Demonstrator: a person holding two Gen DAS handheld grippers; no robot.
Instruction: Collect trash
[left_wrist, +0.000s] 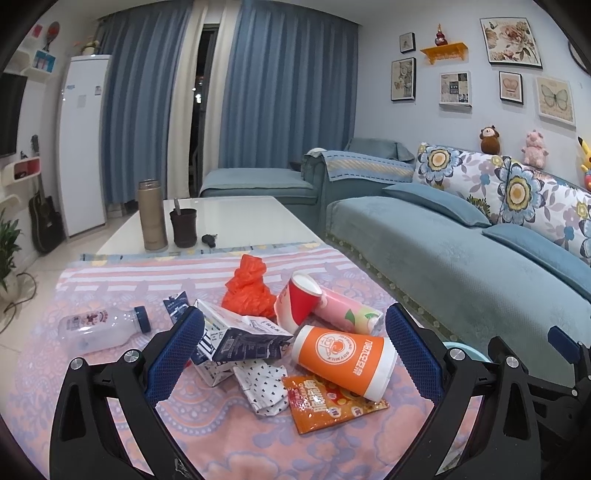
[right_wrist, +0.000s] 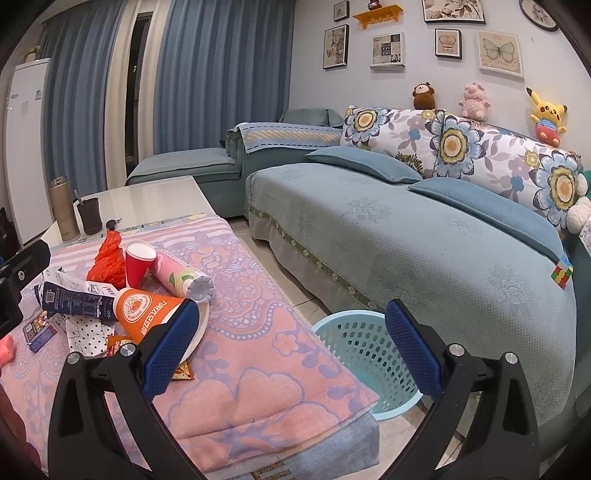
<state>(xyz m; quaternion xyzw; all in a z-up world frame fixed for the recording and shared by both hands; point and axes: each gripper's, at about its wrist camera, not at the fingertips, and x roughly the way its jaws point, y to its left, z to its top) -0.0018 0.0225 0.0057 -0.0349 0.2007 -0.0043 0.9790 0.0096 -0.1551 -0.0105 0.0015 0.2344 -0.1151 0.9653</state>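
Note:
Trash lies in a pile on the pink cloth: an orange soymilk cup (left_wrist: 345, 356) on its side, a blue milk carton (left_wrist: 240, 334), a red paper cup (left_wrist: 297, 301), a pink can (left_wrist: 349, 314), an orange plastic bag (left_wrist: 249, 290), an orange snack packet (left_wrist: 327, 400), dotted crumpled paper (left_wrist: 264, 386) and a clear bottle (left_wrist: 101, 326). My left gripper (left_wrist: 293, 354) is open, its jaws either side of the carton and orange cup. My right gripper (right_wrist: 293, 350) is open and empty at the table's right edge, with the orange cup (right_wrist: 147, 308) by its left finger.
A light blue mesh basket (right_wrist: 364, 350) stands on the floor between table and blue sofa (right_wrist: 424, 240). A gold thermos (left_wrist: 152, 216), a dark cup (left_wrist: 183, 227) and a key fob (left_wrist: 209, 240) stand at the table's far end.

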